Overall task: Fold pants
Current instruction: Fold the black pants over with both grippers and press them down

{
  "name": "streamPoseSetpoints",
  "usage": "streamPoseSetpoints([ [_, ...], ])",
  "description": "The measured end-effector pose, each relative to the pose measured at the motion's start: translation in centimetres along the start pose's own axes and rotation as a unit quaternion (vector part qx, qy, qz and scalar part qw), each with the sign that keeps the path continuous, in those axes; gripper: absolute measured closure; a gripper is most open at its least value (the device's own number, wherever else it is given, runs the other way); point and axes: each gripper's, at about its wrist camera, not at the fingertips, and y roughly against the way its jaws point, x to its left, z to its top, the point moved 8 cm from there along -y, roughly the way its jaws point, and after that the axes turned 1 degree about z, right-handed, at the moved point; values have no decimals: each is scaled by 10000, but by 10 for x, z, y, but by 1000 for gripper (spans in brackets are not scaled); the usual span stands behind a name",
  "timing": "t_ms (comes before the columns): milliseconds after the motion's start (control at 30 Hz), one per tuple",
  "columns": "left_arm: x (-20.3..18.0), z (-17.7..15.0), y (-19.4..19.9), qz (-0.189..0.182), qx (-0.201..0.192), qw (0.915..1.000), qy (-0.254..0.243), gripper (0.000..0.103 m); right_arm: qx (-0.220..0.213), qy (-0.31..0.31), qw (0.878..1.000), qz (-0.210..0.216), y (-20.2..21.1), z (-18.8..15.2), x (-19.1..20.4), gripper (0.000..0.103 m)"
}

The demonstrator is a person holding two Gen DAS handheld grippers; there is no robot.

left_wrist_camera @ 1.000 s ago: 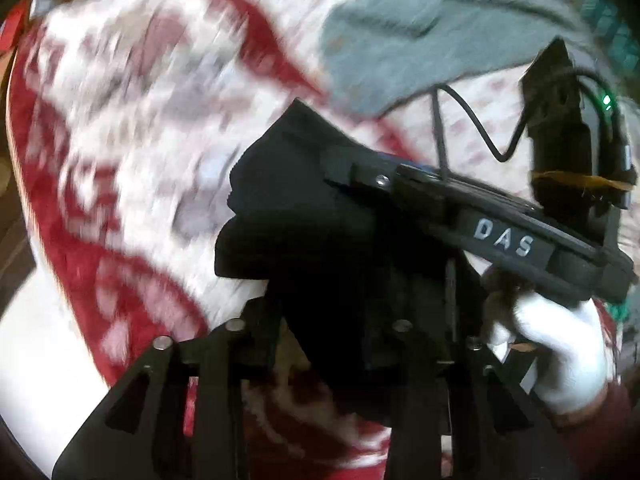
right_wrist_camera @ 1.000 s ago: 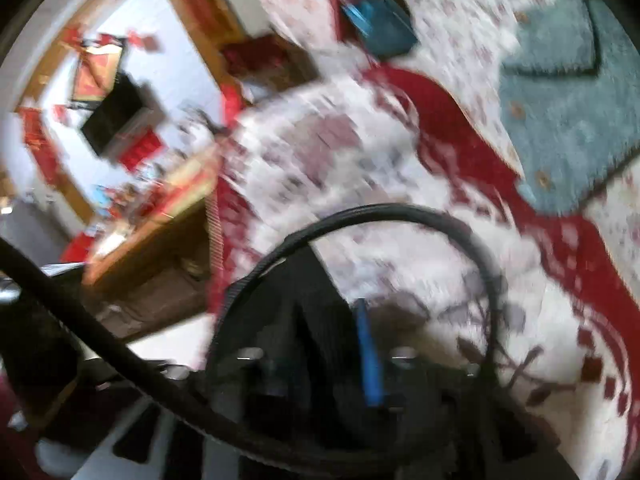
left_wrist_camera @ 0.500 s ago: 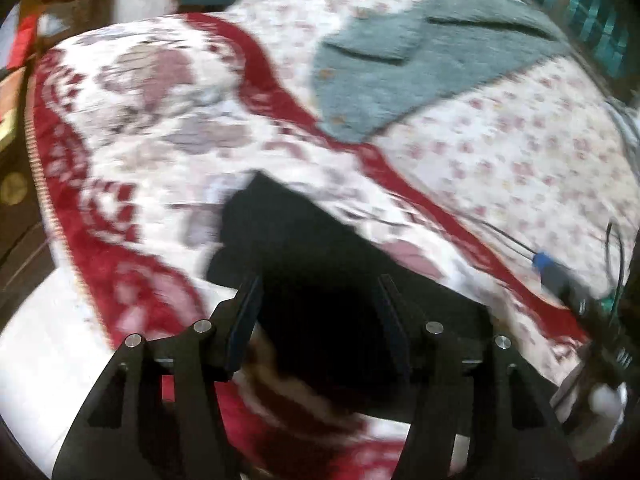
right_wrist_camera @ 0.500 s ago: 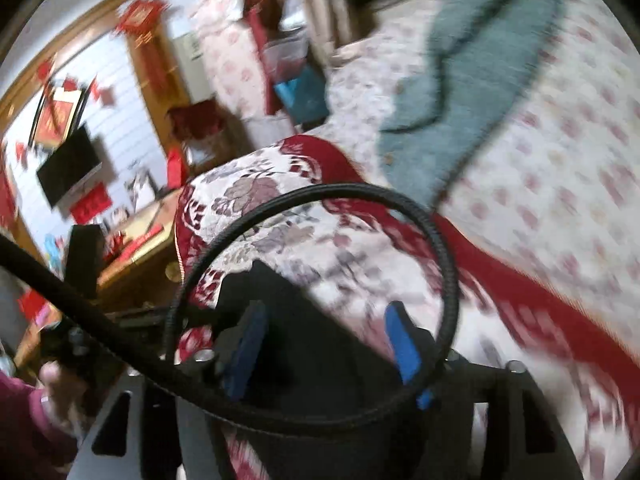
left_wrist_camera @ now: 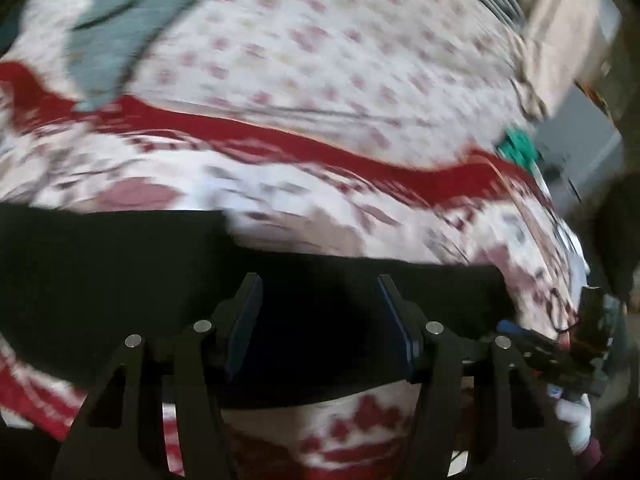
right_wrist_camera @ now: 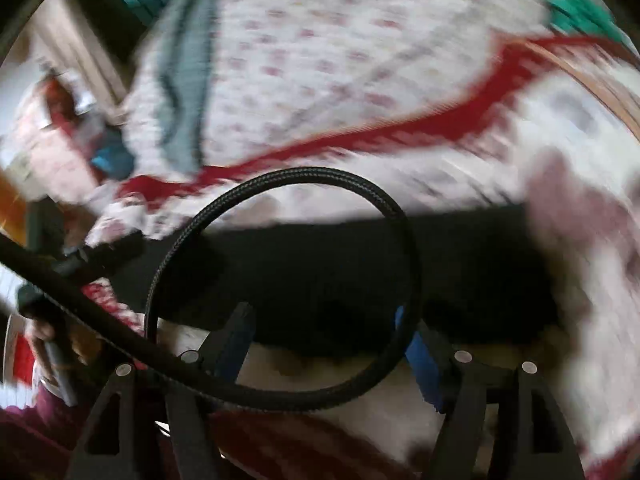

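The black pants lie folded in a flat band on the red and white patterned blanket. My left gripper is open, its fingers spread just above the pants. In the right wrist view the pants lie as a dark band across the middle. My right gripper is open, with its blue-padded fingers at the near edge of the pants. Both views are blurred by motion.
A grey-green garment lies further back on the floral sheet; it also shows in the right wrist view. A black cable loop hangs before the right camera. Something teal sits at the bed's right edge.
Both grippers have let go of the pants and opened. The pants went from a held bundle to a flat band on the blanket, and both cameras have swung to the right.
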Motion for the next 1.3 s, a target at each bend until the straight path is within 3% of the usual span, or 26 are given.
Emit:
streamPoseSetpoints([
  [133, -50, 0, -34, -349, 387, 9973, -516, 45, -109, -636, 9978, -133, 7, -10, -39, 32],
  [267, -93, 0, -65, -722, 726, 9891, -1062, 45, 27, -1198, 9928, -15, -9, -12, -59, 29],
  [400, -124, 3, -98, -1086, 1178, 9782, -1319, 45, -369, -1249, 9914, 74, -11, -2, -61, 27],
  [500, -141, 4, -119, -1114, 1368, 9713, -1597, 45, -782, -1614, 9830, 383, -9, 8, -72, 28],
  [833, -181, -15, -171, -1392, 1858, 9343, -2704, 45, -1489, -2329, 9517, 1333, 3, 14, -82, 27],
  [867, -181, -16, -174, -1370, 1888, 9317, -2786, 45, -1501, -2324, 9514, 1354, 2, 14, -82, 27],
  [967, -185, -20, -182, -1524, 2009, 9234, -2894, 32, -1449, -2180, 9567, 1274, -2, 14, -75, 27],
  [1067, -190, -23, -186, -1710, 2127, 9146, -2984, 21, -1392, -2221, 9566, 1273, -8, 17, -77, 34],
  [1167, -197, -27, -189, -1618, 2187, 9026, -3337, 16, -1493, -2574, 9424, 1526, -8, 16, -87, 46],
  [1233, -202, -33, -191, -1530, 2225, 8893, -3691, 12, -1455, -2531, 9447, 1493, -11, 17, -87, 50],
  [1300, -207, -37, -194, -1509, 2175, 8832, -3871, 11, -1411, -2480, 9468, 1490, -14, 17, -87, 57],
])
